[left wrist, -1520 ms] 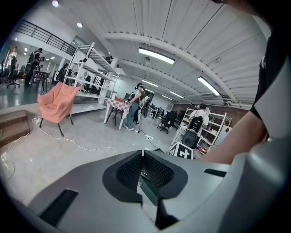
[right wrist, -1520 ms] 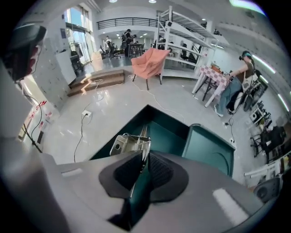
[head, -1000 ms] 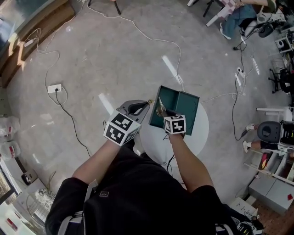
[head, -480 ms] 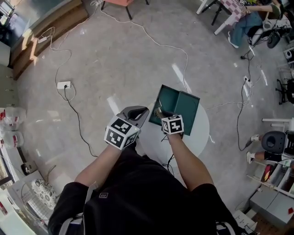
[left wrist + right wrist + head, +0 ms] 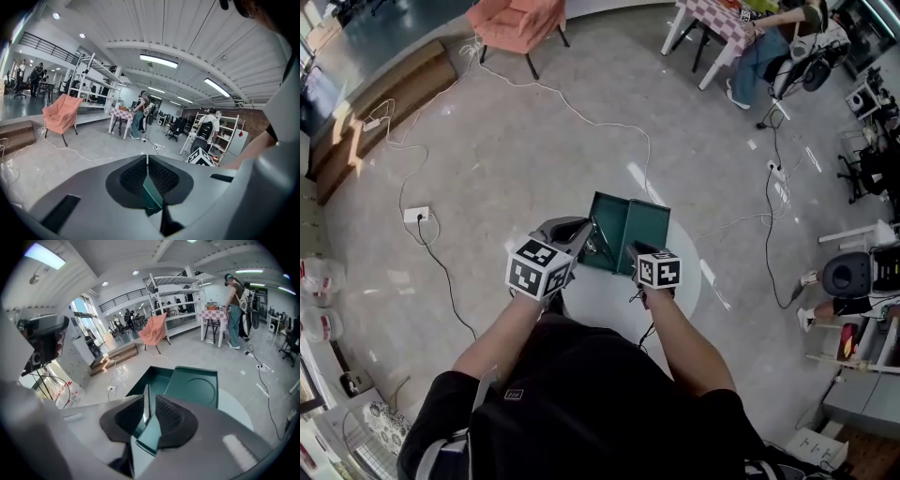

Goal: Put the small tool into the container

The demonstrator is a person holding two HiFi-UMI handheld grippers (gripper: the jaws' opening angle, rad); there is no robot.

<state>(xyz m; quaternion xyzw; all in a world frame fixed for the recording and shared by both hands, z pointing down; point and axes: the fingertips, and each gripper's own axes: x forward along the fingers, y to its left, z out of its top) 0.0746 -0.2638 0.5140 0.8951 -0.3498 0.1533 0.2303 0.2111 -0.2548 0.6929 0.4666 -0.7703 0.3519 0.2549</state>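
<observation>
A dark green container [image 5: 649, 225] lies open on a round white table [image 5: 680, 286], its lid [image 5: 197, 387] folded out flat to the right of the box part [image 5: 157, 378]. My right gripper [image 5: 630, 253] is at the container's near edge, shut on the small tool [image 5: 146, 403], a thin metal piece that points over the box part. My left gripper [image 5: 577, 228] is at the container's left side with its jaws shut. A sliver of green [image 5: 152, 194] shows between its pads; I cannot tell whether they grip anything.
White cables [image 5: 581, 117] run across the grey floor to a wall socket [image 5: 414, 215]. A pink armchair [image 5: 517, 21] stands at the back. People sit and stand at a table [image 5: 741, 23] at the back right. Shelves and chairs [image 5: 862, 281] line the right side.
The right gripper has carried the tool down towards the container's near edge. The left gripper has come closer to the container's left side. The head view has tilted up.
</observation>
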